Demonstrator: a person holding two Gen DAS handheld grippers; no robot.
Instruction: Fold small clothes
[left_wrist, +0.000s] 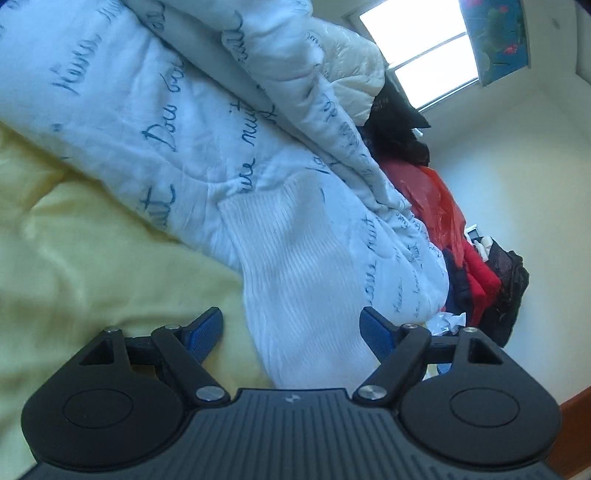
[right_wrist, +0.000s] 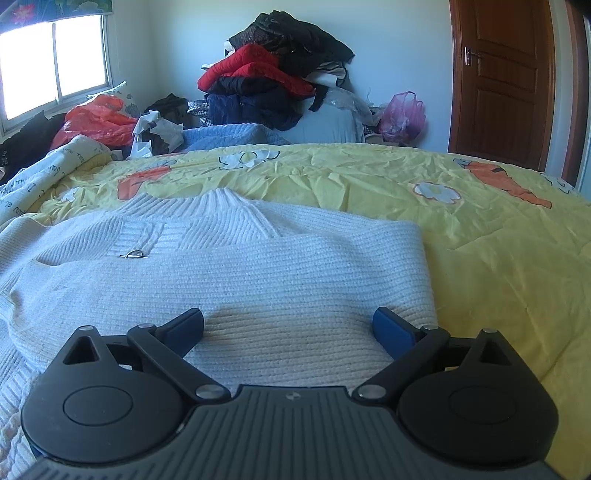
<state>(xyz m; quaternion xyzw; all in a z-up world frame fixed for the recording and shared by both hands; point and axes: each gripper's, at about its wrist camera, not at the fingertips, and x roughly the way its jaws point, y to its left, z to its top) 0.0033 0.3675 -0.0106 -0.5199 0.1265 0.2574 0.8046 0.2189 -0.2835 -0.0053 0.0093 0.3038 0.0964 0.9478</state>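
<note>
One white knit sweater lies spread on the bed, over the near part of the yellow cover printed with orange carrots and white flowers. The right gripper hangs just above the sweater's near edge with its two blue fingers spread wide; the knit lies under them and nothing is clamped. A small metal ring or clasp sits on the sweater's front, left of its middle, and the ribbed collar points toward the far edge of the bed.

In the left wrist view the picture is tilted. The left gripper has its two blue fingers released and apart, and one ribbed white sleeve of the sweater runs through the gap between them without either finger pressing it. The sleeve reaches onto one white quilt printed with dark handwriting, which is bunched along the bed's left edge.

Past the far edge of the bed, one tall pile of clothes stands against the wall, with a red jacket and dark garments in it. One orange-red plastic bag lies near the far left corner below the one window, one pink plastic bag sits right of the pile, and one brown wooden door stands shut at the far right
</note>
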